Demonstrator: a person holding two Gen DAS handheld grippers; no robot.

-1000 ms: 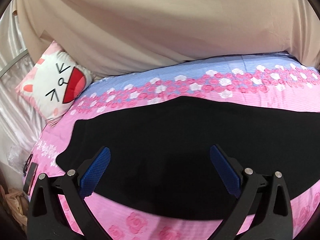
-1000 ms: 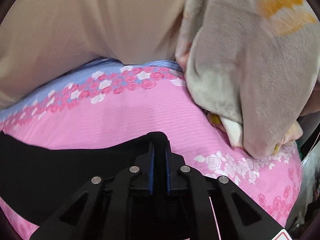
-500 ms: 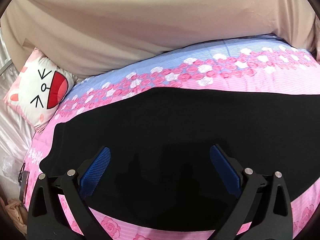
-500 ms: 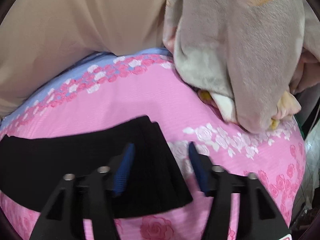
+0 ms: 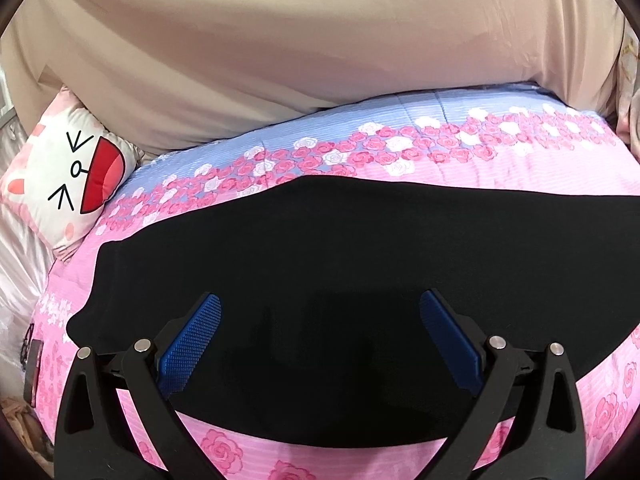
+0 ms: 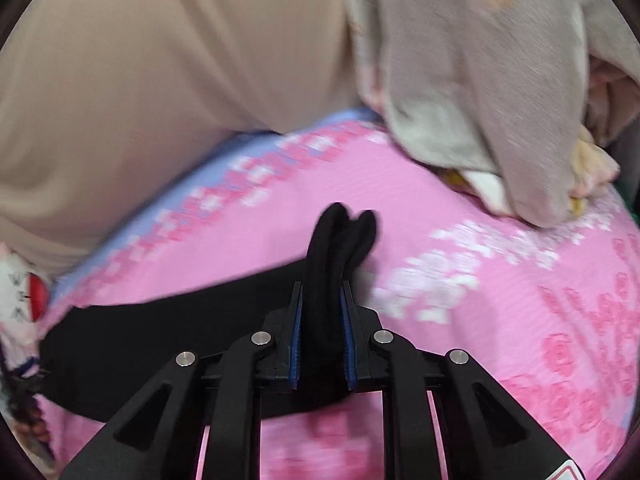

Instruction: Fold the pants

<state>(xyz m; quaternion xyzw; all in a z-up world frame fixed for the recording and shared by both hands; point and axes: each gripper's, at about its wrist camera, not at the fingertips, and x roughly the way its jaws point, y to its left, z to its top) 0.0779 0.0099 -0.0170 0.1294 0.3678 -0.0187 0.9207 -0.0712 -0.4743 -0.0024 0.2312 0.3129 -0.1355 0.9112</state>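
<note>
Black pants [image 5: 340,264] lie flat across a pink floral bedspread [image 5: 440,152], stretching left to right. My left gripper [image 5: 320,328] is open and empty, hovering just above the pants near their front edge. In the right wrist view my right gripper [image 6: 322,320] is shut on a bunched end of the pants [image 6: 336,248], which sticks up between the blue pads; the rest of the pants [image 6: 160,332] trails off to the left.
A cat-face pillow [image 5: 68,176] sits at the bed's left end. A beige curtain [image 5: 320,48] hangs behind the bed. A grey plush blanket heap [image 6: 480,80] lies at the right end. A dark small object [image 5: 32,364] lies at the left edge.
My right gripper opened half a second ago, then closed on the pants' end and lifted it; its view is now blurred by motion. My left gripper stayed open and shifted slightly.
</note>
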